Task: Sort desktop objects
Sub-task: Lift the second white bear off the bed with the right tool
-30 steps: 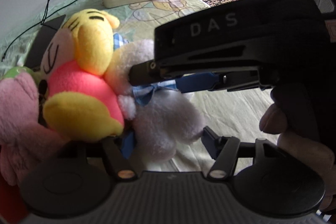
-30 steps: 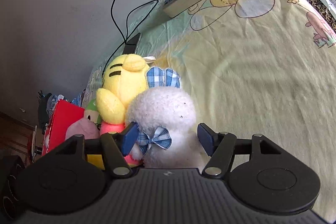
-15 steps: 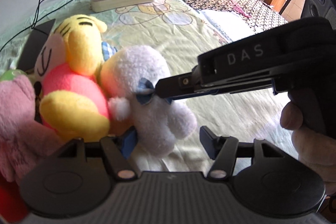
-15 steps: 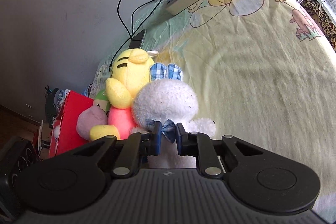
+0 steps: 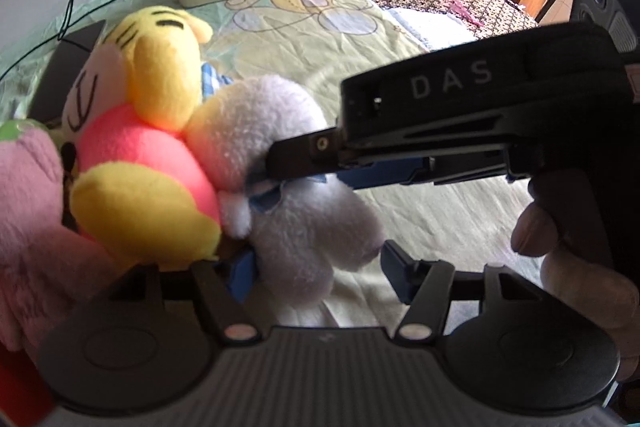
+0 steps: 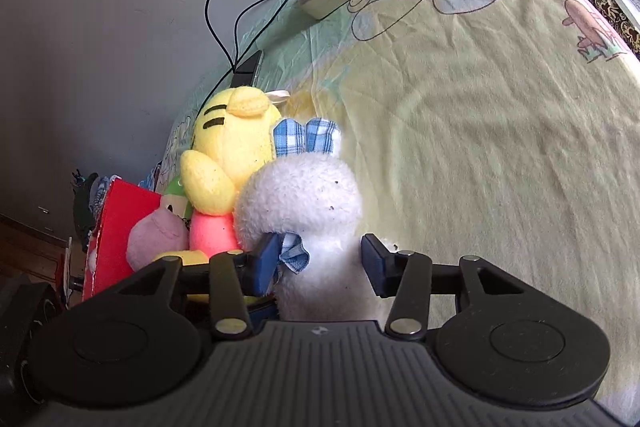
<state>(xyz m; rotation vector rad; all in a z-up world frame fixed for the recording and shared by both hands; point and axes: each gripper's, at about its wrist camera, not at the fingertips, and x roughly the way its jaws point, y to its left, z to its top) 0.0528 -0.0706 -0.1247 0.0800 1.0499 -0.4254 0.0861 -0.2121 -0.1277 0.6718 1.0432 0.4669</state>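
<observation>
In the right wrist view the white rabbit stands upright at lower centre, its body between the wide-spread fingers of the right gripper, the nearer tool.

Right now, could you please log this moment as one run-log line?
left gripper: open | right gripper: open, straddling white rabbit plush | rabbit beside yellow plush
</observation>
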